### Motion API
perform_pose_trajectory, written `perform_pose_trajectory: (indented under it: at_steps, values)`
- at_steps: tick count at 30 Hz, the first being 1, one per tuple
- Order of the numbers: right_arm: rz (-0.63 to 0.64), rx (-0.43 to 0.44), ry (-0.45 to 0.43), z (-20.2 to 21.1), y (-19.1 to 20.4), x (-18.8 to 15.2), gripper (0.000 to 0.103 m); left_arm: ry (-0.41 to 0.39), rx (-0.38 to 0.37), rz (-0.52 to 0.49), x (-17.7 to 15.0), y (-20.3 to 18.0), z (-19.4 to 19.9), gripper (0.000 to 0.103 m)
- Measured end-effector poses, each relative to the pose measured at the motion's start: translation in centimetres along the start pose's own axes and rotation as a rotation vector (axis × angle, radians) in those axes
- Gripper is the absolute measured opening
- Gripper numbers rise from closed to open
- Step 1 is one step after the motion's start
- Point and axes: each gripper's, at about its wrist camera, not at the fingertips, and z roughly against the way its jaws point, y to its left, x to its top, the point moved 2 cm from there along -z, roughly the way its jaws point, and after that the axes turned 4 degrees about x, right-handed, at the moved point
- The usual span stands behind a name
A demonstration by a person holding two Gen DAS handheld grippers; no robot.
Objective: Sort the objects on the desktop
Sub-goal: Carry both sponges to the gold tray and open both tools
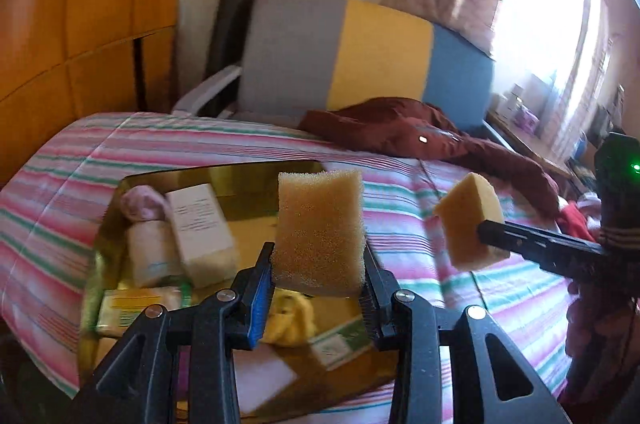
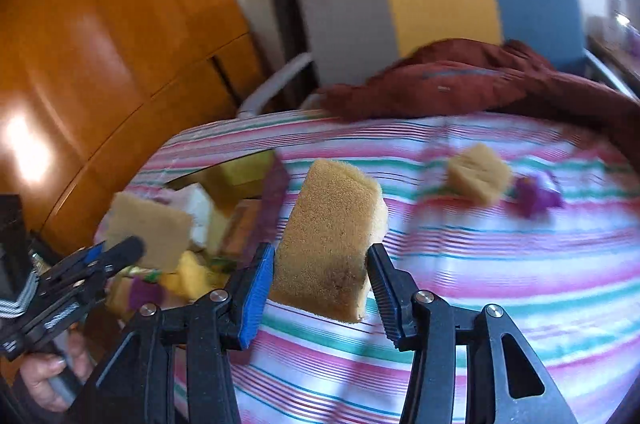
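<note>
Striped bedspread [image 2: 500,264] blurs under three sponges: left gripper [image 1: 318,278] clamps one sponge [image 1: 320,228], right gripper [image 2: 320,282] pinches another [image 2: 332,236], a third [image 2: 478,179] lies apart; box [image 1: 256,171] contents smear.

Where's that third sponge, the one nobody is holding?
The loose sponge appears only in the right wrist view, upper right, lying on the striped bedspread beside a purple object.

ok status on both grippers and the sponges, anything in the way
Left gripper shut on sponge, above the box. Right gripper shut on second sponge. Third sponge on the striped bedspread. Nothing blocking.
</note>
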Motion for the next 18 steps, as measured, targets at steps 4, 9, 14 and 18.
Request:
perform_pose_trajectory:
  at_steps: [4,9,14,18]
  values:
    - [0.055,0.054,0.023,-2.4,3.8,1.3,0.05,-0.005,0.027,0.039,0.3,2.2,-0.7,0.037]
    - [0.089,0.106,0.052,-5.6,7.3,3.2,0.05,0.009,0.041,0.069,0.3,3.8,-2.2,0.038]
    - [0.074,0.138,0.089,-9.0,9.2,5.1,0.05,0.031,0.034,0.074,-0.2,3.9,-3.6,0.038]
    - [0.042,0.162,0.114,-11.3,10.3,6.3,0.062,0.065,0.02,0.097,-0.7,4.2,-4.5,0.05]
